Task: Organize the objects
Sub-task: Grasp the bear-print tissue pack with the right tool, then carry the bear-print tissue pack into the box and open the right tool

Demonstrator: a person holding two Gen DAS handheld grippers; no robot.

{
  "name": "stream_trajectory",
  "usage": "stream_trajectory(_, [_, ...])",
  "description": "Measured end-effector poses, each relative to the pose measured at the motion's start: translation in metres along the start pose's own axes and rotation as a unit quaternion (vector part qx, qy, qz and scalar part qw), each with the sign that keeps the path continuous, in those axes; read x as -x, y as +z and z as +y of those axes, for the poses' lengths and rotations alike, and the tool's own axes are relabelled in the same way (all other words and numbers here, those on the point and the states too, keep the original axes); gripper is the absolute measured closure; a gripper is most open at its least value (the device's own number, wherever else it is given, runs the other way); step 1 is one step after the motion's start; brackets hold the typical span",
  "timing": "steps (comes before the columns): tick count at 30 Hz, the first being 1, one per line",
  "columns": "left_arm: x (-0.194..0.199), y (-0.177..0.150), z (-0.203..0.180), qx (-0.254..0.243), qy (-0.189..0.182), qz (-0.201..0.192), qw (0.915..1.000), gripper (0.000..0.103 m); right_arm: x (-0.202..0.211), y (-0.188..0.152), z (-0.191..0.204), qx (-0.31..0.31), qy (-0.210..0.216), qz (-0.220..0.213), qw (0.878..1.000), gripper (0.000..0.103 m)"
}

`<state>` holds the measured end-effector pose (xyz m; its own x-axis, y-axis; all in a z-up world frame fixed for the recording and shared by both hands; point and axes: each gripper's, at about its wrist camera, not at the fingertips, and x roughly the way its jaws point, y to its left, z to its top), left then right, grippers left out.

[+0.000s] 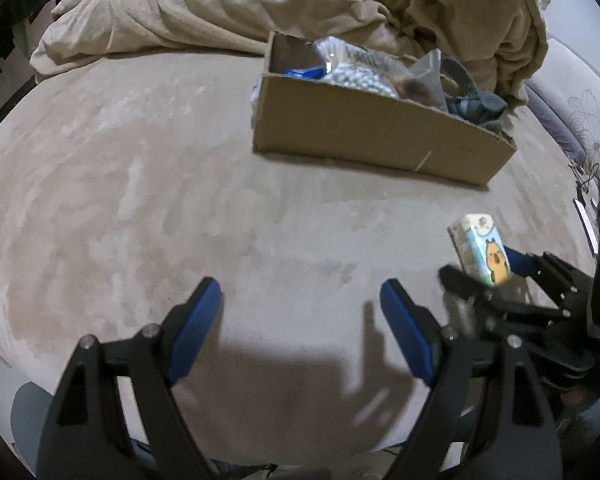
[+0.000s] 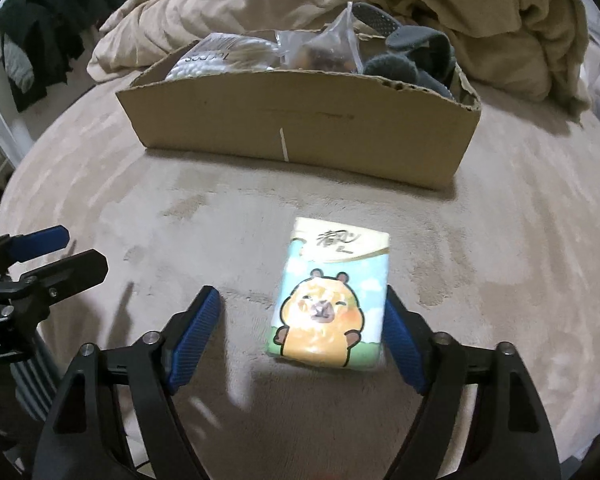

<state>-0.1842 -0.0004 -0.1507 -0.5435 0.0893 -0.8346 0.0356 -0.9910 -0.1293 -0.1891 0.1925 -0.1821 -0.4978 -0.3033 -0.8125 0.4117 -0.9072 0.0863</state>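
Covering the whole work area, a tan plush bedspread [image 2: 140, 208] gives a soft flat surface; a rumpled beige duvet [image 1: 188, 8] is heaped behind, pushed out of the way.

Cardboard box [image 2: 300, 120] sits open-topped in the middle of the bed, long side toward both grippers, likely as the collection point. Contents, as far as visible: a clear bag of small pale beads [image 1: 356, 76], a second clear bag with something brown in it [image 2: 332, 52], a grey slipper-like item [image 2: 412, 60] at the right end, something blue [image 1: 304, 73] at the left end. Box looks fairly full, though room remains near the front wall.

Tissue pack [image 2: 332, 296], cartoon animal print, lies on the bedspread well short of the box, not yet stowed.

Right gripper [image 2: 304, 328]: jaws spread wide around the pack, right pad [image 2: 400, 344] touching or just beside its edge, left pad apart from it. Not clamped. Judged a pre-grasp.

Left gripper [image 1: 300, 328]: jaws wide open, holding nothing, hovering over bare bedspread beside the right one, probably standing by.
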Motion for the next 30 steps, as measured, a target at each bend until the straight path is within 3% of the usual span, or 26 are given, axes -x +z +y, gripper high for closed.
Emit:
stream_trajectory(2, [0.002, 0.000, 0.000, -0.003, 0.001, -0.003, 1.0000, 0.020, 0.003, 0.000, -0.001, 0.007, -0.014, -0.003, 1.000, 0.056])
stream_trajectory(14, [0.026, 0.012, -0.002, -0.003, -0.001, -0.027, 0.9996, 0.020, 0.029, 0.006, 0.006, 0.022, 0.010, -0.023, 0.999, 0.056])
stream_trajectory(30, [0.039, 0.015, 0.004, 0.011, -0.011, -0.042, 0.9990, 0.020, 0.047, 0.015, -0.019, -0.025, 0.038, -0.027, 0.999, 0.056])
